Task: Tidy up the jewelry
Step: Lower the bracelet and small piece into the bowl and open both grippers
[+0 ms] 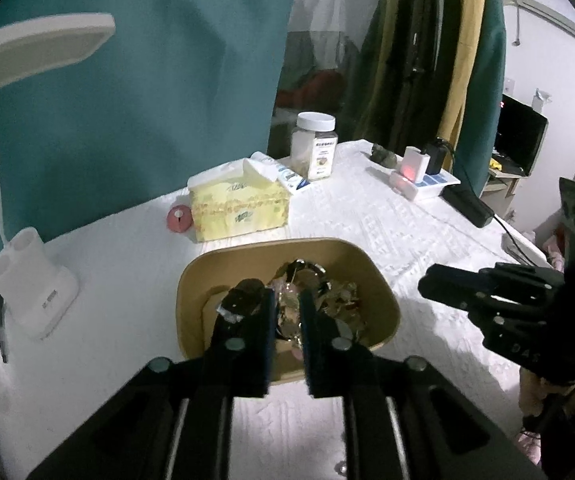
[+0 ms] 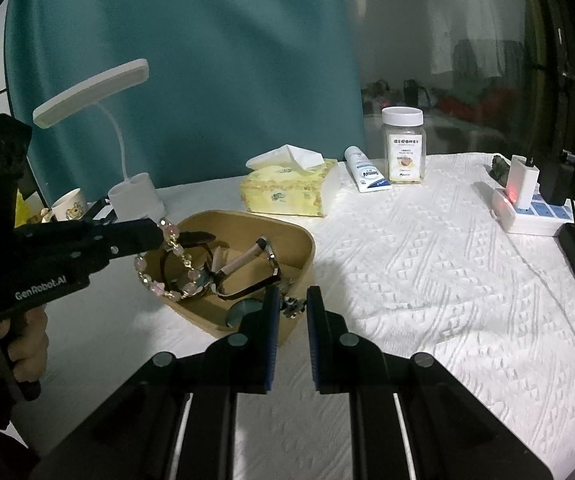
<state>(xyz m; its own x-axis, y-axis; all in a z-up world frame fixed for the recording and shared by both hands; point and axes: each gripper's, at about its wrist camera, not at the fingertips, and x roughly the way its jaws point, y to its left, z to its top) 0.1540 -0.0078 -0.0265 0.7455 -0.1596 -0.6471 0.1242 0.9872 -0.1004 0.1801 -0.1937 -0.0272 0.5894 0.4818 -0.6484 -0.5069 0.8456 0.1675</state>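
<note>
L gripper sits at the left edge of the right-wrist frame, fingers pressed together on a pink-and-gold bead bracelet, pinching it at the top of the loop; the rest of the loop hangs down from the tips, slightly toward frame centre, its lower beads dipping over the near-left rim of the tan bowl and prob. touching the pieces inside. So the bracelet's long axis runs roughly vertical, straight under the L tips, w/ the bowl directly below. In the left-wrist view the same gripper looks down into the bowl, the narrow gap between its blue pads filled w/ pink and gold glints. R gripper is lower centre of its own frame, fingers a little spread, nothing between them, tips just at the bowl's near-right rim, beside a small dark charm piece. L is clearly the nearer one to the bracelet; R is idle, at the bowl but apart from the loop. Bracelet: round pale-pink beads alternating w/ small gold spacers, limp, will swing. Bowl also holds a watch w/ brown strap, tangled close to the loop, so a snag on lifting looks likely. Bowl stands on the white textured counter, yellow tissue box behind it.
</note>
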